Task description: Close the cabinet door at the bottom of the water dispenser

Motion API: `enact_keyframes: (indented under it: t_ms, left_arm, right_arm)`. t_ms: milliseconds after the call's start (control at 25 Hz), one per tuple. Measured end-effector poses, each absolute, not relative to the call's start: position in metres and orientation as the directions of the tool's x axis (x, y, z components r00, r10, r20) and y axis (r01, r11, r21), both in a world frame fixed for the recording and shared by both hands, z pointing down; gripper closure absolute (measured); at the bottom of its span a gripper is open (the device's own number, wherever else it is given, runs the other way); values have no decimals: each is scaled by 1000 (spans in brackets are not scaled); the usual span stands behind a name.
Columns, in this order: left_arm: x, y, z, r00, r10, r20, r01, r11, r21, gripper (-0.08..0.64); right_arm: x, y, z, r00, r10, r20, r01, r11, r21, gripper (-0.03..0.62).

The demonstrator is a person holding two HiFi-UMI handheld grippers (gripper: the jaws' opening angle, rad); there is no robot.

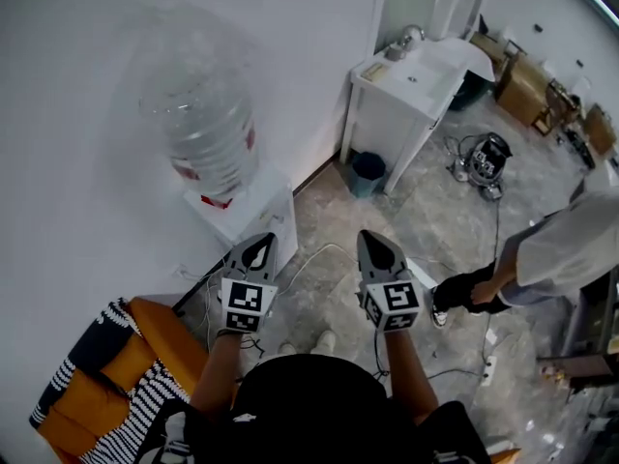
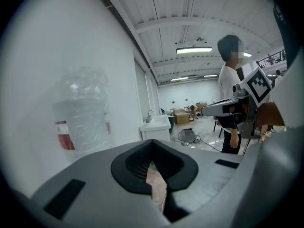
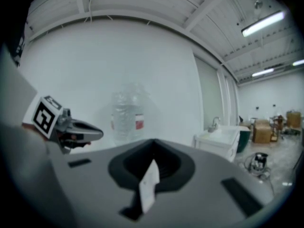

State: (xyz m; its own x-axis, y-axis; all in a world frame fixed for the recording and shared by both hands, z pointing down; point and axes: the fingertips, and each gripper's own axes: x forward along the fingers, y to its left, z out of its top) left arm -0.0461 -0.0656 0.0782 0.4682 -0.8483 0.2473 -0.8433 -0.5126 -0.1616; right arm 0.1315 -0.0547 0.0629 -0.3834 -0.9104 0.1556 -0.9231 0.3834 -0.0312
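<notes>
The white water dispenser (image 1: 250, 213) stands against the wall with a clear bottle (image 1: 206, 135) on top. Its bottom cabinet door is hidden from the head view. My left gripper (image 1: 258, 245) is held up in front of the dispenser's right corner, shut, with nothing in it. My right gripper (image 1: 378, 242) hovers beside it over the floor, also shut and empty. In the left gripper view, the bottle (image 2: 83, 111) is ahead on the left, past the shut left gripper (image 2: 154, 169). The bottle (image 3: 127, 114) shows centre-left in the right gripper view, past the shut right gripper (image 3: 151, 169).
A white sink cabinet (image 1: 411, 90) with a blue bin (image 1: 368, 172) under it stands right of the dispenser. A person (image 1: 546, 254) stands at the right. An orange chair with striped cloth (image 1: 111, 380) is at my left. Cables and a small machine (image 1: 486, 158) lie on the floor.
</notes>
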Motion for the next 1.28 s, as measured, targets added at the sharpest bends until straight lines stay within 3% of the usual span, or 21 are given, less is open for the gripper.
enact_keyframes:
  t_ms: [480,1280]
  left_arm:
    - [-46,-47,19,495,-861,113,-846,-508,-161,549]
    - [-38,-42,21,520,-847,110,-829,-532,-171,549]
  right_arm:
    - [146,-36,30,-351,-934,71,-936,352,7,558]
    - [144,-30,29,-336,-940,58,-941,337,24,558]
